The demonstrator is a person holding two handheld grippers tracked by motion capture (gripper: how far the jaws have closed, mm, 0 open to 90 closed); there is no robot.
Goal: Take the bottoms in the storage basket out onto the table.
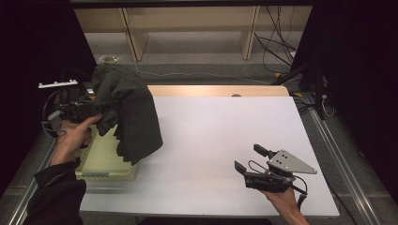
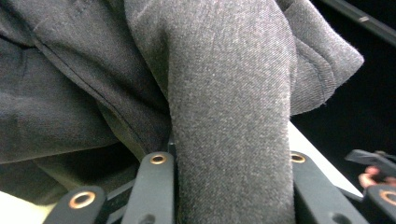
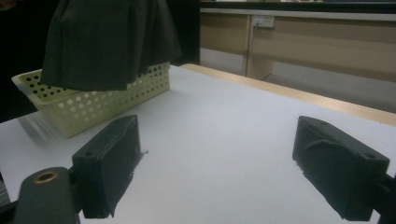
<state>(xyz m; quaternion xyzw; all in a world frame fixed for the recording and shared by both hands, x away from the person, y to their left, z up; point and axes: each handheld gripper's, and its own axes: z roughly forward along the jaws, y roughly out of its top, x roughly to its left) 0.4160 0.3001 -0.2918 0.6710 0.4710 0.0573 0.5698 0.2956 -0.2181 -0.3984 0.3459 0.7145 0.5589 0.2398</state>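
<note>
High view: the left hand-held gripper (image 1: pixel 96 108) sits at the left edge of the white worktop (image 1: pixel 220 140), with the person's left hand (image 1: pixel 75 136) wrapped around its body. It pinches a dark grey garment (image 1: pixel 129 112), which hangs in the air from the jaws and drapes down over a pale yellow perforated basket (image 1: pixel 105 161) at the worktop's left side. The cloth's lower edge falls across the basket's right rim.

Left gripper view shows a thick fold of the garment (image 2: pixel 229 116) squeezed between the two black jaws, with more folds bunched to the left.

Right hand-held gripper (image 1: pixel 251 159) rests low near the worktop's front right corner, well apart from the garment, held by the right hand (image 1: pixel 286 199). Its jaws are spread wide with nothing between them, as the right gripper view makes plain; beyond them the garment (image 3: pixel 107 42) hangs above the basket (image 3: pixel 93 98).
</note>
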